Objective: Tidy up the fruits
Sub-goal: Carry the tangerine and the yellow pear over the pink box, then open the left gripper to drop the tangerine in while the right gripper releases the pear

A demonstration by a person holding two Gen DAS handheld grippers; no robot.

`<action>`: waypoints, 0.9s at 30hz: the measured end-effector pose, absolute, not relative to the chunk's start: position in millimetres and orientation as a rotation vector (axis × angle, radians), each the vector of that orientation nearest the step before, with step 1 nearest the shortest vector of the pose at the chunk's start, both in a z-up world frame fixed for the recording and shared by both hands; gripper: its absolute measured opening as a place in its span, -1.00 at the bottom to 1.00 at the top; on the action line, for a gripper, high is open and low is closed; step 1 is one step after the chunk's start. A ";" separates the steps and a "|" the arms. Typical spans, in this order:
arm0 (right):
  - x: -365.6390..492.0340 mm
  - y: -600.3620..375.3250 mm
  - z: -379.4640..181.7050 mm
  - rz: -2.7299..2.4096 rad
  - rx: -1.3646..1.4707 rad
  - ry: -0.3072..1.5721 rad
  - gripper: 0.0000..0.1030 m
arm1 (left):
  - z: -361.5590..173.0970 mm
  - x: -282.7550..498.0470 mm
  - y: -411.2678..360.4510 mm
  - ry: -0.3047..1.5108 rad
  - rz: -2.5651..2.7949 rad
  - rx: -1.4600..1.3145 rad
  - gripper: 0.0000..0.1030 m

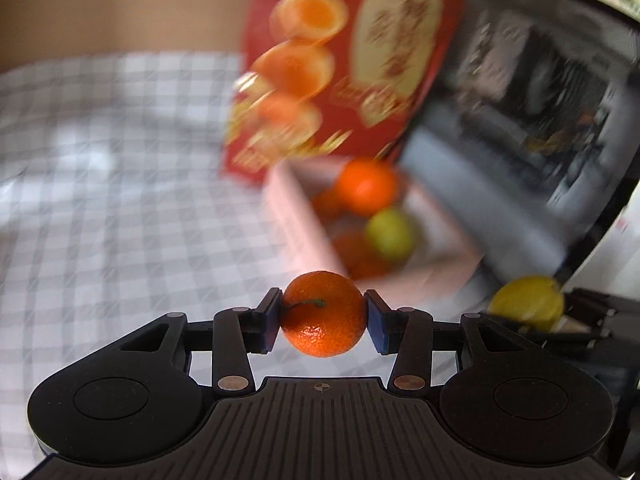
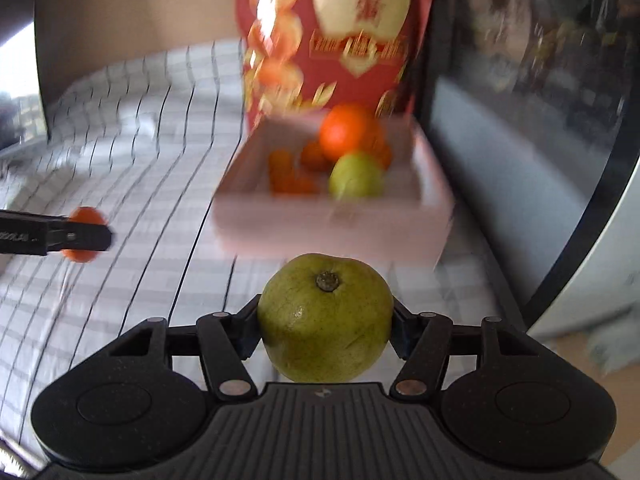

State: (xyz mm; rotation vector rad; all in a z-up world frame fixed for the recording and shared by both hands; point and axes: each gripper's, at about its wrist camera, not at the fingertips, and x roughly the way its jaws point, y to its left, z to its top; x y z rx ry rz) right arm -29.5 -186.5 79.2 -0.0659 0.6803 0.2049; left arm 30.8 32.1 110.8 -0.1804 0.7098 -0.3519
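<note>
The left gripper (image 1: pixel 323 316) pinches a mandarin (image 1: pixel 323 314) and the right gripper (image 2: pixel 325 320) pinches a green fruit (image 2: pixel 325 318), both clear of the checked desk (image 1: pixel 120 200) and short of the pink box (image 2: pixel 332 224), which already holds oranges (image 2: pixel 348 132) and another green fruit (image 2: pixel 356 176). To place them well, each fruit likely needs carrying over the near wall and lowering into a free corner before letting go, one gripper at a time so they do not crowd. The red carton (image 2: pixel 340 40) stands just behind the box and a dark screen (image 2: pixel 520 120) lies to its right, limiting overshoot.
</note>
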 end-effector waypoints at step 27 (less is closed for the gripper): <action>120.6 -150.4 100.3 0.325 -0.032 0.713 0.19 | 119.6 46.5 28.9 0.685 -0.272 -0.315 -0.04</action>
